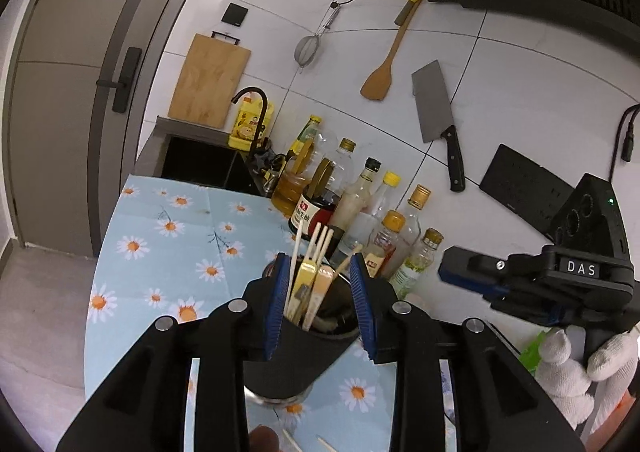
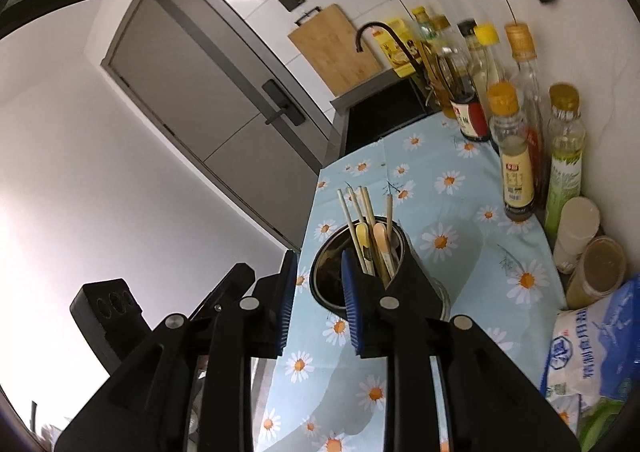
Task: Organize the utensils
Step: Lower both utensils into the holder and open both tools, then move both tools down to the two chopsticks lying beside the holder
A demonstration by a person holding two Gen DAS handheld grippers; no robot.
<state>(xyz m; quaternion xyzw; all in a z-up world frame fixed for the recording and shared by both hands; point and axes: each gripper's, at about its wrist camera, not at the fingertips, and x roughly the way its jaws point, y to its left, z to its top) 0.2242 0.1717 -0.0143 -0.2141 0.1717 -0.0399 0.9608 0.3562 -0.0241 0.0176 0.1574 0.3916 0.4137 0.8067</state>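
The left gripper (image 1: 320, 308) is seen parted and empty, its blue pads either side of the holder (image 1: 304, 348) of chopsticks (image 1: 316, 248) on the daisy cloth (image 1: 168, 228), while the right gripper (image 2: 316, 308), likewise slightly open and empty, is held just beside the holder, tilted downward.

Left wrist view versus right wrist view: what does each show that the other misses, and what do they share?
Only the left wrist view shows the steel cleaver with a black handle in full, the whole wooden spatula on the white tiled wall, and a white-gloved hand holding the right gripper.

Only the right wrist view shows the blue-and-white plastic bag and the tan-lidded jar.

Both show the black utensil holder with wooden chopsticks, the daisy-print cloth, the wooden cutting board and the black faucet.
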